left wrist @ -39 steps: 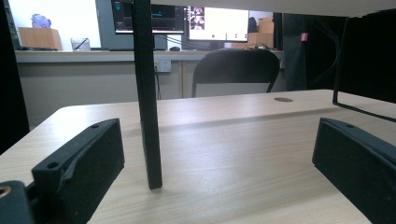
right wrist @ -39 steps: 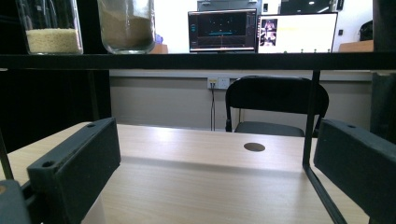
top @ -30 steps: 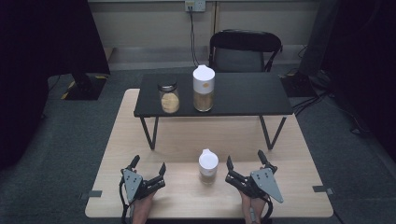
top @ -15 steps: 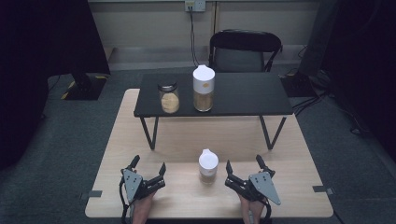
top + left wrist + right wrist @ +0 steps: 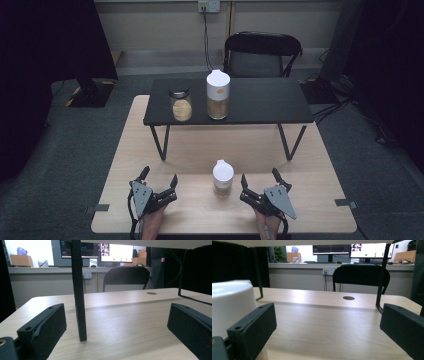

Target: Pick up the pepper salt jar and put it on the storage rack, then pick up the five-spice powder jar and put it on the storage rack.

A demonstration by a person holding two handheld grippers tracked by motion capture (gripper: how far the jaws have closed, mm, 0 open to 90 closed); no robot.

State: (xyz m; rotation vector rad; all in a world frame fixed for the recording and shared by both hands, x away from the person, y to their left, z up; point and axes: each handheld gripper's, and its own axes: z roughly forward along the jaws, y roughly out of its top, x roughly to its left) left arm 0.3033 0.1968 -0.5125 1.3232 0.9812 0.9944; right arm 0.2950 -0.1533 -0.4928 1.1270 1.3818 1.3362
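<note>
Small jar (image 5: pixel 223 178), lower centre: being flanked by both grippers (image 5: pixel 159 183) (image 5: pixel 260 181), jaws released; tipping is being risked by a sideways knock.

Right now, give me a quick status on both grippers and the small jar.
Left gripper and right gripper: jaws open, empty. Small jar upright between them, untouched. Nothing in the way.

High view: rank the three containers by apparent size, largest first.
1. Tall white-lidded canister on the black shelf.
2. Small white-lidded jar on the table and dark-lidded glass jar on the shelf: they look about alike, and the white-lidded one sits nearer the camera, so no firm order.
</note>
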